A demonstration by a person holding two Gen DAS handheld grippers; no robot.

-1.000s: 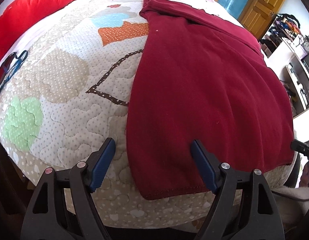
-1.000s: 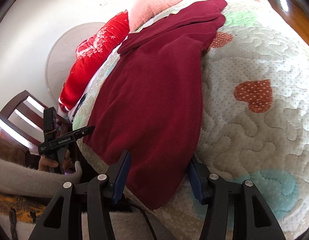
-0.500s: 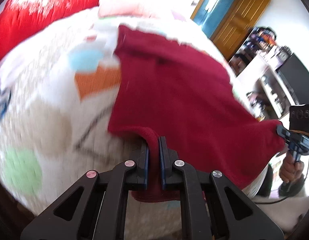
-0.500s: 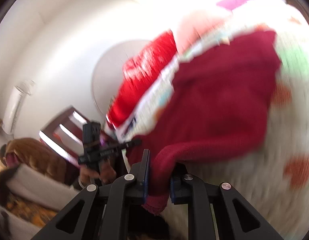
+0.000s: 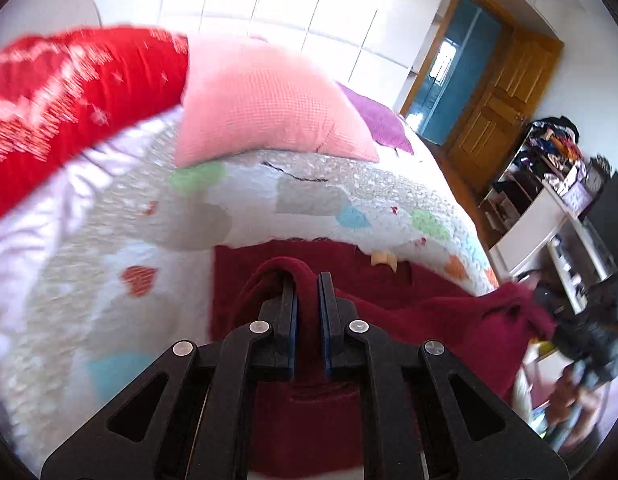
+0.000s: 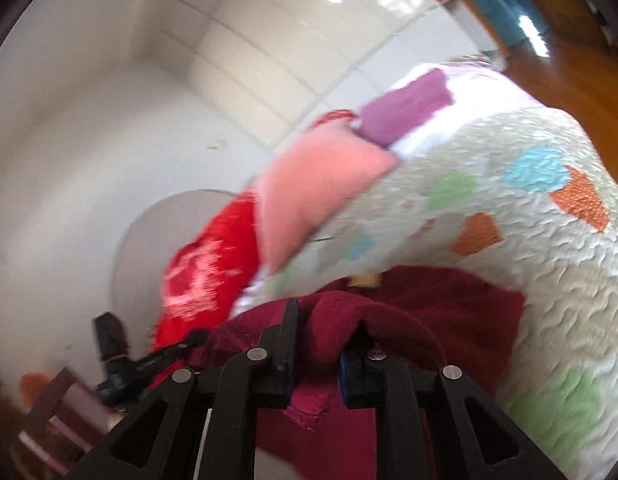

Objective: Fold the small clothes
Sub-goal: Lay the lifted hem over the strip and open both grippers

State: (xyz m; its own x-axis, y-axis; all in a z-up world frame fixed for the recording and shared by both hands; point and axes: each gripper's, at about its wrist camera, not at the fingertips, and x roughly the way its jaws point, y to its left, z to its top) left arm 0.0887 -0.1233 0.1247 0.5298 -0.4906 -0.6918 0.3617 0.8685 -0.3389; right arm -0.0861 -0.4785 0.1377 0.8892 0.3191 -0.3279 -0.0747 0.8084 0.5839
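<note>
Maroon garment (image 5: 389,300), soft and bunched, is clamped in left gripper (image 5: 307,280) and right gripper (image 6: 321,320).

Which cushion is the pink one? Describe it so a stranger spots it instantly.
Start at the quilted bed cover with coloured patches, then look toward its far end. The pink pillow lies there between a red blanket and a purple cushion. It alone is pale salmon with a fine waffle weave.
</note>
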